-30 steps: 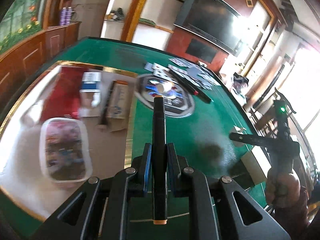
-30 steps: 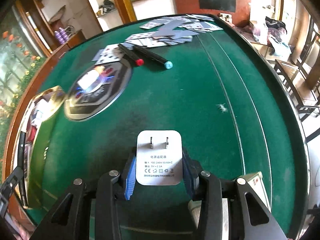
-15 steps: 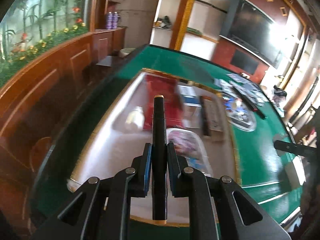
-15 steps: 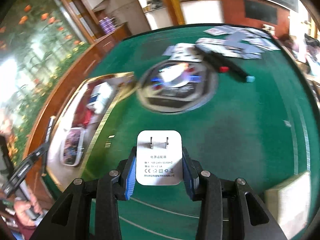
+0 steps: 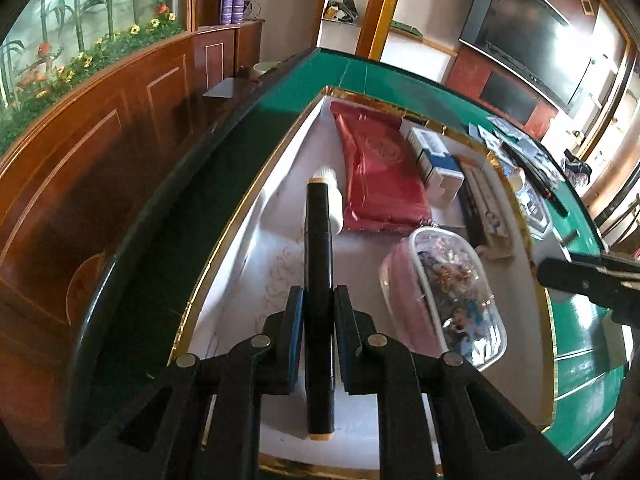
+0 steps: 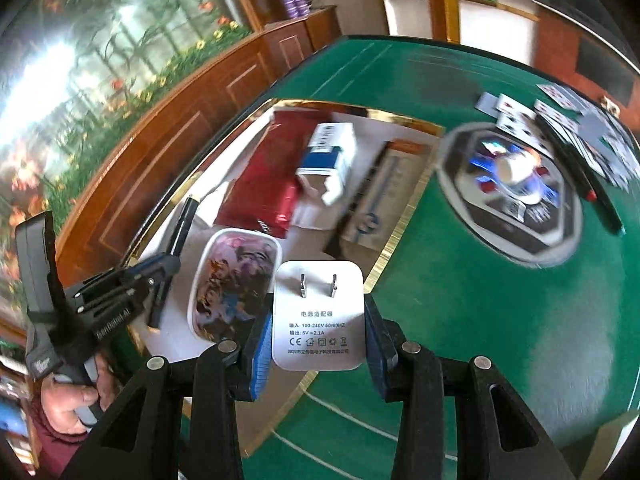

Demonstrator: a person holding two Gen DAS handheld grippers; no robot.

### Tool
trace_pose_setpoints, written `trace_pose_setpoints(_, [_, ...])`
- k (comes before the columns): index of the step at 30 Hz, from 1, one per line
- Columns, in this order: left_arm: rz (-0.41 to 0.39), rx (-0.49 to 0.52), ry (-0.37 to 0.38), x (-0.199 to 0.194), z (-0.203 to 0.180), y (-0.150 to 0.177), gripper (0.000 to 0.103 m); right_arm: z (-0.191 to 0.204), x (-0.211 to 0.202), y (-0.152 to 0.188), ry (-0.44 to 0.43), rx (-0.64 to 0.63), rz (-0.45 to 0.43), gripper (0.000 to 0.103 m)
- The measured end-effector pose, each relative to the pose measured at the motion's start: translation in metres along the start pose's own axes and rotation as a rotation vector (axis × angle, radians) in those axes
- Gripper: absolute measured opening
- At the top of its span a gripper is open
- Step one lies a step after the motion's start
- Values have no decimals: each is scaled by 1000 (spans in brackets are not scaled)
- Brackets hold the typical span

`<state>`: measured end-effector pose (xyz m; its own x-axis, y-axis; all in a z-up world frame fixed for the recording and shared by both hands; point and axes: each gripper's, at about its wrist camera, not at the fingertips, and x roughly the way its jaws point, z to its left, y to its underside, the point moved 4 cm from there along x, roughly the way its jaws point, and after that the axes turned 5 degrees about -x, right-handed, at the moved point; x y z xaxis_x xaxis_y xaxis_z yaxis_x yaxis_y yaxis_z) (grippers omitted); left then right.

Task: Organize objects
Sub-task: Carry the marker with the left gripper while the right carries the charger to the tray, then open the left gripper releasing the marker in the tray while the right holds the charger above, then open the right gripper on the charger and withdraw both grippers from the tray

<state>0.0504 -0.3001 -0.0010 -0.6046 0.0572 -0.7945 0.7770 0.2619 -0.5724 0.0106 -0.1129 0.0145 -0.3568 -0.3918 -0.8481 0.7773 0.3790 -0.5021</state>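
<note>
Marker pen [image 5: 319, 280], black with pale end caps, sat clamped lengthwise between the blue pads of the left gripper [image 5: 319, 312], whose jaws were drawn in tight on the barrel, above the near end of a gold-rimmed white tray [image 5: 244, 216] on the green surface [image 6: 500, 320]. A white power adapter [image 6: 319, 316], prongs pointing away from the camera and printed label facing up, was pinched at its sides by the right gripper [image 6: 319, 344], jaws partly apart to fit its width, over the tray's gold edge where it met the felt. Inside the tray lay a red foil packet [image 5: 378, 176], a blue-and-white carton [image 5: 438, 164] just beside it, a small white bottle [image 5: 334, 200] partly hidden behind the pen, and a clear lidded container [image 5: 448, 292] of mixed small items nearest the right gripper. Beyond the tray, a round centre console [image 6: 512, 196] sat in the felt, with playing cards [image 6: 560, 120] scattered behind it. A person's hand [image 6: 72, 404] gripped the left gripper's handle in the right wrist view.
</note>
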Motion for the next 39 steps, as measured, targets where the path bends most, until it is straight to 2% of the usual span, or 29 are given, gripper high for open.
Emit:
trace_pose_setpoints(4, [-9,4,9,1,2,1,15,9,23,-11,56,-36,32,43])
trace_pose_setpoints(7, [-6,-15,45,0,5,2,16,7,36,-18,94,-42,49,43])
trace_pose_setpoints(9, [-15,-40,80,-5,9,3,27,3,45,-21,106,-31,62,43])
trace_pose_setpoints(10, [-27,-45,91,-9,10,4,37,0,48,-23,110,-25,67,43])
trace_pose_setpoints(12, [-48,-49,112,-17,10,3,41,-1,52,-26,119,-21,72,43])
trace_pose_setpoints(14, [-89,-47,103,-30,10,2,59,-2,54,-29,130,-24,73,43])
trace_pose_setpoints(18, [-158,-56,113,-53,10,4,67,4,56,-31,151,-43,69,43])
trace_pose_setpoints(19, [-162,-62,120,-56,11,5,70,5,56,-31,148,-43,70,43])
trace_pose_setpoints(25, [-159,-78,128,-62,12,11,73,20,51,-24,111,-79,70,45])
trace_pose_setpoints(28, [-147,-87,118,-59,13,15,74,26,47,-21,116,-101,49,48])
trace_pose_setpoints(32, [-149,-90,96,-62,15,21,77,29,36,-15,124,-112,16,60])
trace_pose_setpoints(34, [-157,-89,82,-65,15,24,80,31,25,-11,141,-129,-21,64])
trace_pose_setpoints(36, [-170,-94,59,-69,16,26,82,31,12,-6,163,-145,-65,74])
trace_pose_setpoints(39, [-178,-109,47,-74,17,29,83,32,-7,0,196,-160,-130,81])
